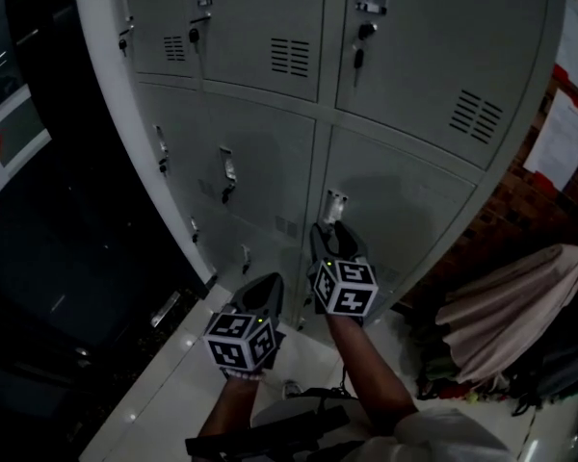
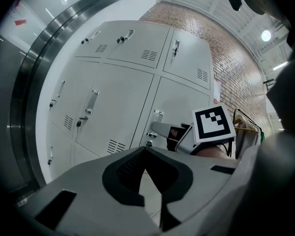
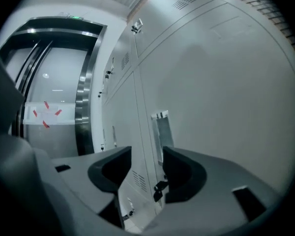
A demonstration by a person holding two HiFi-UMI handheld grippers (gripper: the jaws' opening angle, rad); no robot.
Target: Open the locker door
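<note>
A grey locker door [image 1: 405,210] in the bank's middle row has a metal pull handle [image 1: 334,204] at its left edge. My right gripper [image 1: 329,231] points at this handle from just below, jaws open and not touching it. In the right gripper view the handle [image 3: 162,132] shows in the gap of the right gripper [image 3: 147,154], with a key in the lock [image 3: 158,188] under it. My left gripper [image 1: 265,285] hangs lower and left, shut on nothing. The left gripper [image 2: 145,149] in its own view looks at the door [image 2: 187,100] and the right gripper [image 2: 160,128].
Several other closed locker doors [image 1: 260,27] surround it, each with a handle and key. A dark doorway [image 1: 58,258] lies left, a brick wall with papers [image 1: 564,133] right. A beige cloth [image 1: 511,306] hangs at lower right above the white floor tiles [image 1: 173,393].
</note>
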